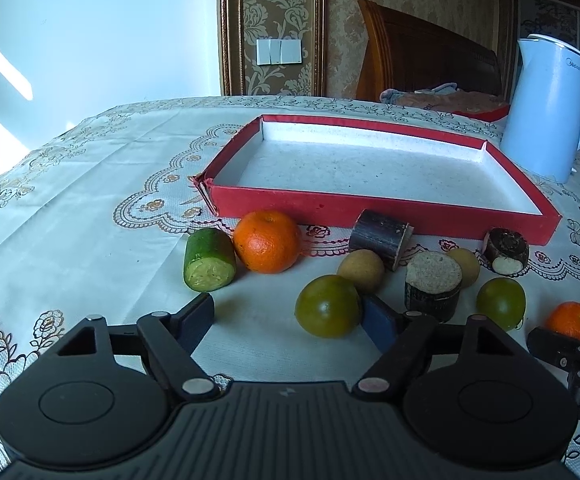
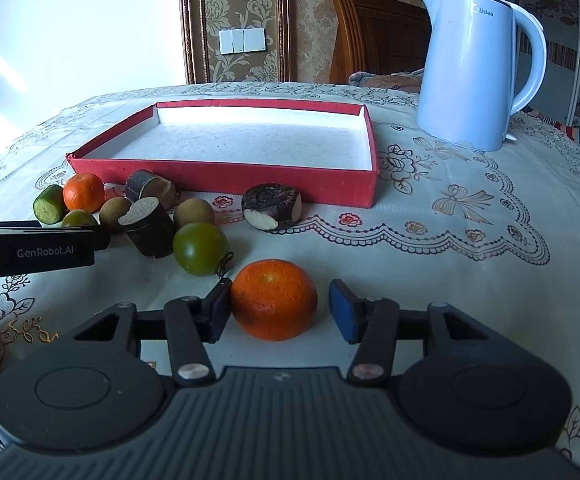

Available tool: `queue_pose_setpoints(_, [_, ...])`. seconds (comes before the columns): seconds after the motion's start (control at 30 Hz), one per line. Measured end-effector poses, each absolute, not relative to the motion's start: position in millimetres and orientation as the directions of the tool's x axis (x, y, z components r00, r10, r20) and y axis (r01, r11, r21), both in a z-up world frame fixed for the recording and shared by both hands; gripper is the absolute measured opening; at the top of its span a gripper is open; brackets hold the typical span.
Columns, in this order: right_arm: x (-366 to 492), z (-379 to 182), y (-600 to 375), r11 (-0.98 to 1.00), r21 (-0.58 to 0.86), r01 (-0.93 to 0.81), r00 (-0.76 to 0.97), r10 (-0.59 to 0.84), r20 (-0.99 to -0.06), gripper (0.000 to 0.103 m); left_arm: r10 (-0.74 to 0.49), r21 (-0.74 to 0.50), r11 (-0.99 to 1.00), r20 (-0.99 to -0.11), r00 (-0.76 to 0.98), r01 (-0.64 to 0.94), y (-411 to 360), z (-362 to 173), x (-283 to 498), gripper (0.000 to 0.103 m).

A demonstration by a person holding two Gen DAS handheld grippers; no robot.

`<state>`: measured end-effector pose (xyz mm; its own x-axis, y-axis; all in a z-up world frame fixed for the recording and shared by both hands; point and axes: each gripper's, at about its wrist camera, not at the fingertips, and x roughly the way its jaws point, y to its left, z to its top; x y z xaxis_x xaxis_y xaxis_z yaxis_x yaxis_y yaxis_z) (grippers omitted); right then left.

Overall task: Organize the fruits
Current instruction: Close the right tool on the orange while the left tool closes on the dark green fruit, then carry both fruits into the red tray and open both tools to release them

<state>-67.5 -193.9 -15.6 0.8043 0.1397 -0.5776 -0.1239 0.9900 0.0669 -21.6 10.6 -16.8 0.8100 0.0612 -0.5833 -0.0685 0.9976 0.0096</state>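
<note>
Orange tangerine (image 2: 274, 300) sits between the right gripper's (image 2: 280, 310) parted jaws, left pad touching, while the left gripper (image 1: 290, 320) stands apart around a green tomato (image 1: 327, 306)

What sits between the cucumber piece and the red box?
An orange lies between the cucumber piece and the red box, beside the cucumber; the left wrist view shows it.

Surface (image 2: 469, 248) covered in cream cloth, floral embroidery, scalloped border. Rear wall: gold damask wallpaper (image 2: 242, 8) in a dark wood frame, white switch plate (image 2: 242, 41) on it. Left wall (image 1: 90, 28) pale blue-white, with bright sun streaks. Wooden headboard (image 1: 421, 56) past the far edge, crumpled bedding (image 1: 441, 98) below it. Pale blue kettle (image 2: 473, 72) near the far right corner.
</note>
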Motion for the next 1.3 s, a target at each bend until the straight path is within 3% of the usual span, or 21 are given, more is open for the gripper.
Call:
queue_pose_setpoints(0.2, [-67.6, -15.4, -194.0, 0.990, 0.072, -0.124, 0.804, 0.143, -0.577, 0.051, 0.049, -0.013, 0.998, -0.577, 0.815, -0.069, 13.8, -16.3, -22.5, 0.061])
queue_pose_setpoints(0.37, [-67.6, -15.1, -194.2, 0.989, 0.080, -0.123, 0.805, 0.147, -0.575, 0.051, 0.041, -0.024, 0.997, -0.573, 0.818, -0.067, 15.3, -15.9, -22.7, 0.058])
queue_pose_setpoints(0.47, [-68.3, -14.8, -194.8, 0.989, 0.083, -0.120, 0.808, 0.145, -0.571, 0.041, 0.035, -0.032, 0.997, -0.568, 0.822, -0.064, 16.1, -15.9, -23.4, 0.054])
queue_pose_setpoints(0.7, [-68.8, -14.8, -196.8, 0.988, 0.097, -0.118, 0.811, 0.152, -0.565, 0.040, 0.043, -0.022, 0.998, -0.558, 0.829, -0.066, 13.7, -14.9, -26.0, 0.043])
queue_pose_setpoints(1.0, [-70.2, -13.6, -197.5, 0.988, 0.104, -0.112, 0.818, 0.151, -0.555, 0.040, 0.052, -0.008, 0.998, -0.550, 0.834, -0.067, 12.1, -14.1, -28.2, 0.035])
queue_pose_setpoints(1.3, [-72.1, -11.2, -196.7, 0.989, 0.096, -0.112, 0.826, 0.146, -0.544, 0.040, 0.060, -0.007, 0.997, -0.545, 0.837, -0.077, 13.0, -13.8, -28.7, 0.034])
